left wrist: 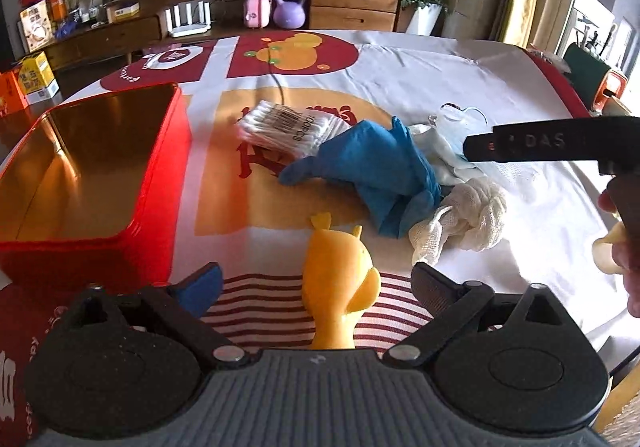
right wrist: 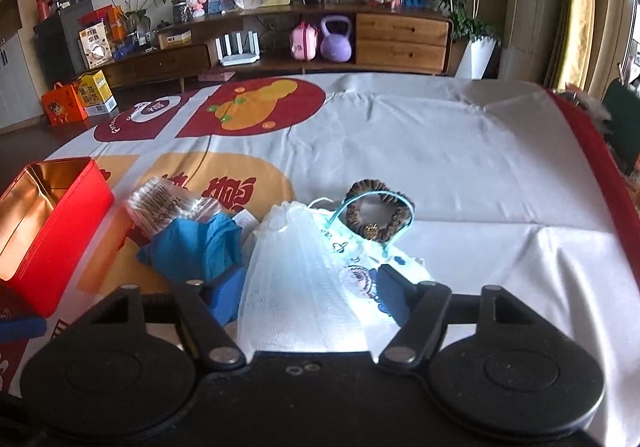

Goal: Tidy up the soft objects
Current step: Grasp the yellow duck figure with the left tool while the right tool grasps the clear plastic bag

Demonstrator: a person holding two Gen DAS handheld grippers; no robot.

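Yellow duck toy point(left wrist: 340, 283) stands upright between the wide-open, empty left gripper point(left wrist: 316, 287), just right of the red tin point(left wrist: 160, 183); right gripper point(right wrist: 312, 295) gapes empty over a white mesh bag point(right wrist: 292, 271)

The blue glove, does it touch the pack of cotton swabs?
Touching. In the left wrist view, the blue glove lies over the near corner of the pack of cotton swabs, with no gap between them.
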